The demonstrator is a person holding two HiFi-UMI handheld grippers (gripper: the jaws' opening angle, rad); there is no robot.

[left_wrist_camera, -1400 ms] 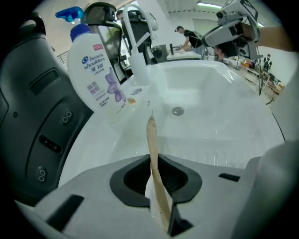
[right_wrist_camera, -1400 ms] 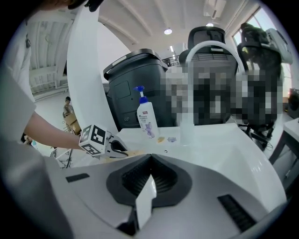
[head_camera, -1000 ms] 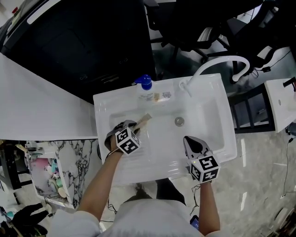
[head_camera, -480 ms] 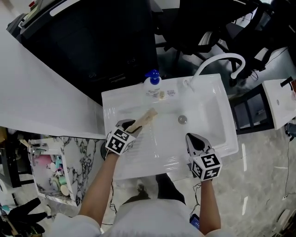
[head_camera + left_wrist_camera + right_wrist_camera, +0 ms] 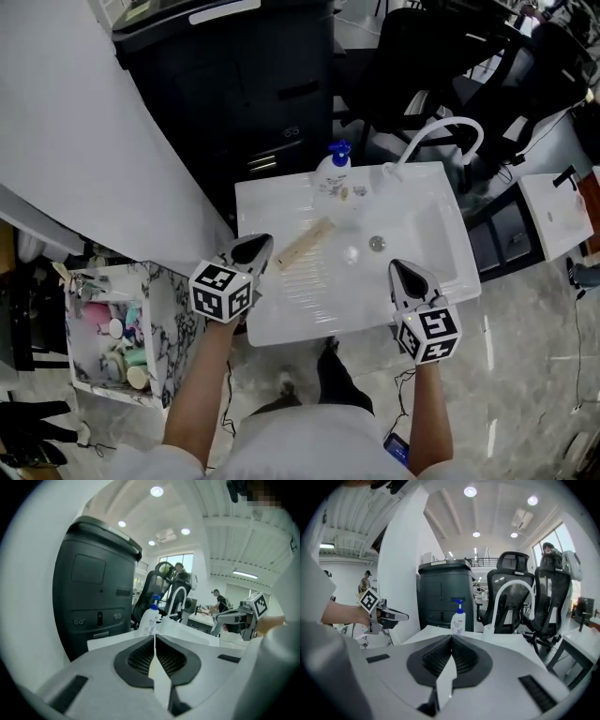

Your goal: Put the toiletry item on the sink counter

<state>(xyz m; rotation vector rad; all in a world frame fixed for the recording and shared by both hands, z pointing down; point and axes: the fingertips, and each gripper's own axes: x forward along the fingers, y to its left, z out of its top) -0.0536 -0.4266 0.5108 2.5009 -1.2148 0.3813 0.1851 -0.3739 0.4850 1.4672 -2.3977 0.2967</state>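
Since the earlier frames the left gripper (image 5: 264,243) has let go of the toiletry item (image 5: 306,242) and drawn back and up to the front-left edge of the sink (image 5: 452,274). Its jaws have just been closing, with nothing between them. The right gripper (image 5: 397,267) has also risen off the basin.

In the head view, the item lies alone on the ribbed tabletop (image 5: 281,302) left of the basin, at about 2 o'clock from the left gripper and apart from it. It is a slim, tan, stick-shaped piece, lying aslant with its far end toward 1 o'clock. Bare white surface surrounds it. The pump bottle (image 5: 334,169) stands on the back rim at 12 o'clock and the faucet (image 5: 442,129) arches at 1 o'clock. The drain (image 5: 378,243) is just right of the item. Both forearms reach in from 6 o'clock, with the right gripper over the front-right rim.

In the left gripper view, the left gripper (image 5: 154,639) has its jaws pressed together and empty. The pump bottle (image 5: 150,618) is at 12 o'clock and the right gripper (image 5: 220,617) at 3 o'clock.

In the right gripper view, the right gripper (image 5: 451,641) is likewise closed on nothing and pointed slightly downward. The pump bottle (image 5: 458,619) is at 12 o'clock and the left gripper (image 5: 396,616) at 9 o'clock.
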